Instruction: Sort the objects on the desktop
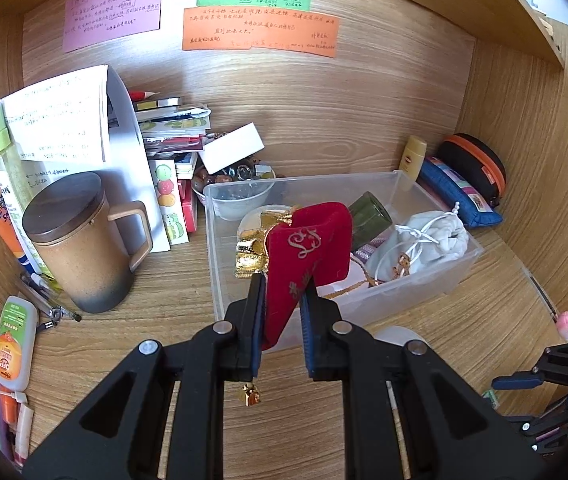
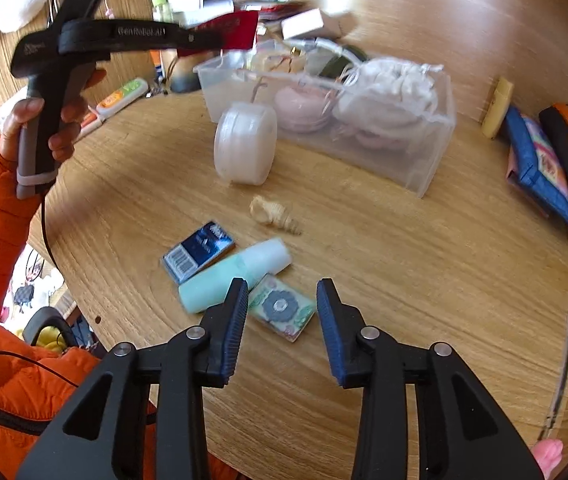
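Observation:
My left gripper (image 1: 284, 284) is shut on a red velvet pouch (image 1: 308, 240) with gold trim and holds it up over the near side of a clear plastic box (image 1: 424, 280). The right wrist view shows the same pouch (image 2: 242, 28) raised above the box (image 2: 404, 152). My right gripper (image 2: 282, 286) is open and points down at the desk. A small green patterned box (image 2: 282, 308) lies flat between its fingers, with no pad touching it. Beside that lie a mint bottle (image 2: 236, 276), a dark blue packet (image 2: 198, 252) and a seashell (image 2: 272, 212).
The clear box holds a white drawstring bag (image 1: 424, 240) and a green jar (image 1: 368, 216). A white round container (image 2: 244, 144) stands before it. A lidded mug (image 1: 84, 240) and stacked books (image 1: 172, 140) fill the left. A blue pouch (image 1: 456, 196) and an orange-black case (image 1: 476, 164) sit at the right wall.

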Demonstrator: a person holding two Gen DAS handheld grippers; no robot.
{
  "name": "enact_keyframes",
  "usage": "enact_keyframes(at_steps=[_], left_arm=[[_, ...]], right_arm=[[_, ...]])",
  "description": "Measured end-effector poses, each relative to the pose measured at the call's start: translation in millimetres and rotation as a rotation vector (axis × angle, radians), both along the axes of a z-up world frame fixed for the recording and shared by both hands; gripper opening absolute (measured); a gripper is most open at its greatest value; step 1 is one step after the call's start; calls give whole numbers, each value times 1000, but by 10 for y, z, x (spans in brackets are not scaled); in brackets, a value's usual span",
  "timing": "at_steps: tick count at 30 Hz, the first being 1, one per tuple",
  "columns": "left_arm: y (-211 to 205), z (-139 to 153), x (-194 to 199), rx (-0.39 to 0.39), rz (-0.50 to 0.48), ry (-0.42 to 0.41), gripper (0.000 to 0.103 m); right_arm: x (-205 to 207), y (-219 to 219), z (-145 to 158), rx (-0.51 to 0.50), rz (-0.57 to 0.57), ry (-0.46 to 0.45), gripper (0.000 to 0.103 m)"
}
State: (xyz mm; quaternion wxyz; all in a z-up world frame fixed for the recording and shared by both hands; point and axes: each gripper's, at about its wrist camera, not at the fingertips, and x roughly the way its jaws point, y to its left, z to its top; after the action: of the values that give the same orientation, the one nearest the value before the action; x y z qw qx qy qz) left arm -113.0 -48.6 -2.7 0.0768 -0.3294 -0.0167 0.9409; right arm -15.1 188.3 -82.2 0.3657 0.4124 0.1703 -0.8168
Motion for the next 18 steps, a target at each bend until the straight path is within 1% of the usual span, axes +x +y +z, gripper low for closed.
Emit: enact_keyframes(at_steps=[7,15,17,18], left_arm=[[-3,-6,8,5,0,-6,15],[0,-19,-5,8,-4,-9,15],[8,-23,-9,6,-5,-10,15],[10,-25,-10,5,-6,-10,15]], right_arm=[[38,-34,-7,15,-10,41,36],[-40,28,7,30,-72,48,36],[-62,22,3,40,-80,58,37],[-74,6,-16,63,-90,76,37]])
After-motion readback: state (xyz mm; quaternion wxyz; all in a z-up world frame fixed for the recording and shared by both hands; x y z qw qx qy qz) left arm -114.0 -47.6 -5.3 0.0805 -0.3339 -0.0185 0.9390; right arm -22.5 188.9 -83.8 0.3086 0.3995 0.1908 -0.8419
